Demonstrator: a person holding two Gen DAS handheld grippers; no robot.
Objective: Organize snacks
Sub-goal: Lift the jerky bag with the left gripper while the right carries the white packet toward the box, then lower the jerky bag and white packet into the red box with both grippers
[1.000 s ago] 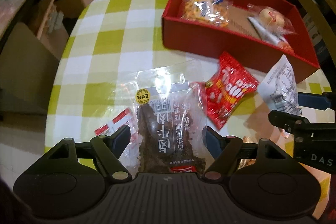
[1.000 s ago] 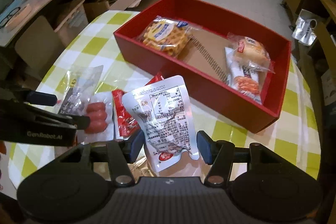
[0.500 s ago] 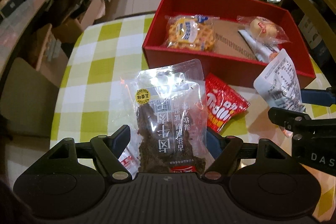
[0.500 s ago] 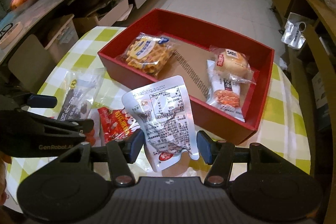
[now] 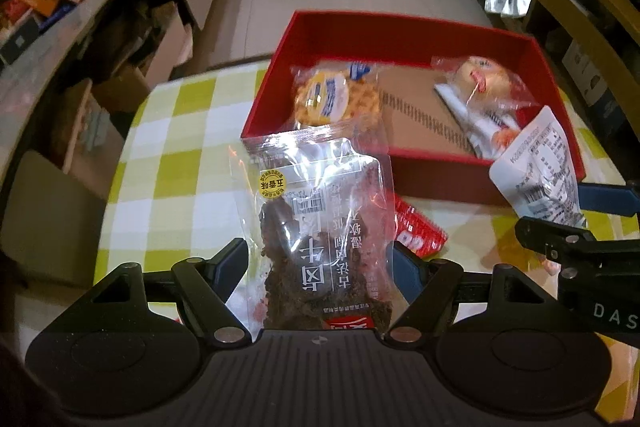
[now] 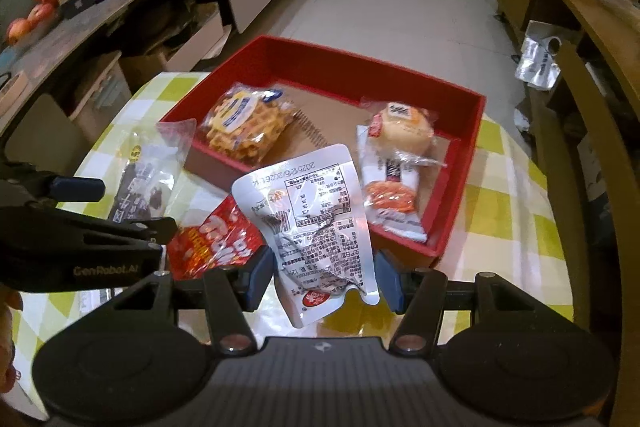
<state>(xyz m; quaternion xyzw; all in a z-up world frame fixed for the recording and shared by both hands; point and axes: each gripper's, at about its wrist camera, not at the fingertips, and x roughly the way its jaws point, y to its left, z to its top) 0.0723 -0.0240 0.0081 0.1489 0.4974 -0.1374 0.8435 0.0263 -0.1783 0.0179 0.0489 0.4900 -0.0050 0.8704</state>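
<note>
Two packets ride toward the red box (image 6: 460,203) at once: the left gripper (image 5: 320,267) clamps a clear jerky bag (image 5: 320,227) printed in Chinese, the right gripper (image 6: 322,273) a silver pouch (image 6: 316,223) dated 2025. Both hang just short of its near wall; next, likely, carry over and release. "GenRobot.AI" marks one tool.

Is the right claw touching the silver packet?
Touching. The right wrist view shows the right claw with both blue pads pressed against the silver packet, holding it up off the table.
</note>
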